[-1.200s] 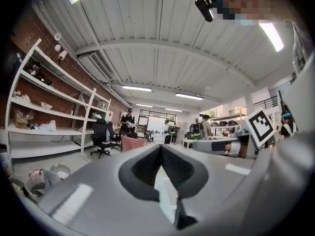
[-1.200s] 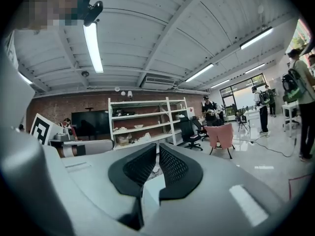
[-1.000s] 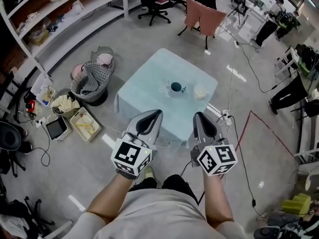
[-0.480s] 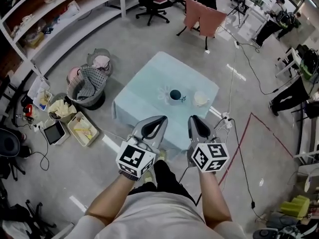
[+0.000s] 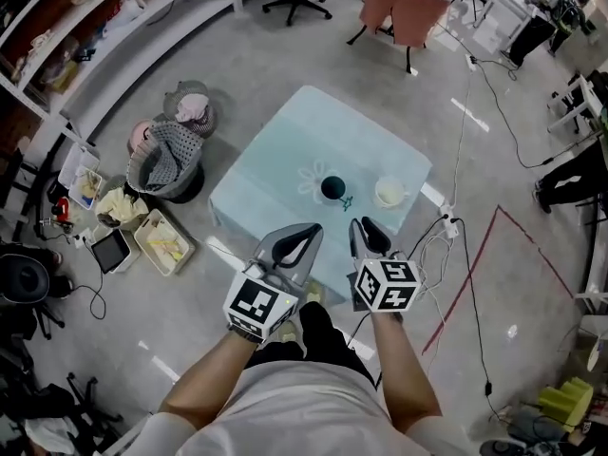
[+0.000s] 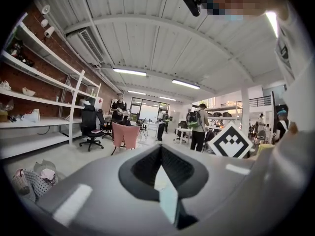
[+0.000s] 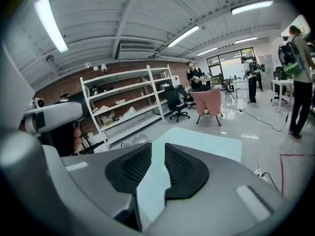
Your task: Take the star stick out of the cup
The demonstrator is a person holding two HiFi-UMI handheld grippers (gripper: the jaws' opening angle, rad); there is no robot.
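A dark teal cup [image 5: 333, 188] stands on a white flower-shaped mat in the middle of the small table with a pale blue cloth [image 5: 285, 164]. The star stick [image 5: 348, 201] pokes out of the cup's near right side. Both grippers hover short of the table's near edge, well away from the cup. My left gripper [image 5: 309, 228] [image 6: 160, 149] has its tips meeting and holds nothing. My right gripper [image 5: 366, 224] [image 7: 158, 146] shows a narrow gap between its pads, with nothing in it; the table [image 7: 206, 141] lies ahead of it. Neither gripper view shows the cup.
A white cup [image 5: 389, 192] sits right of the teal one. On the floor to the left are a grey laundry basket [image 5: 171, 160] and open boxes [image 5: 161, 240]. Cables and a power strip [image 5: 446, 221] lie right of the table, beside a red floor line [image 5: 494, 226].
The person has stepped closer to the table. Both grippers have drawn nearer together and nearer the table's near edge. Their jaws look the same.
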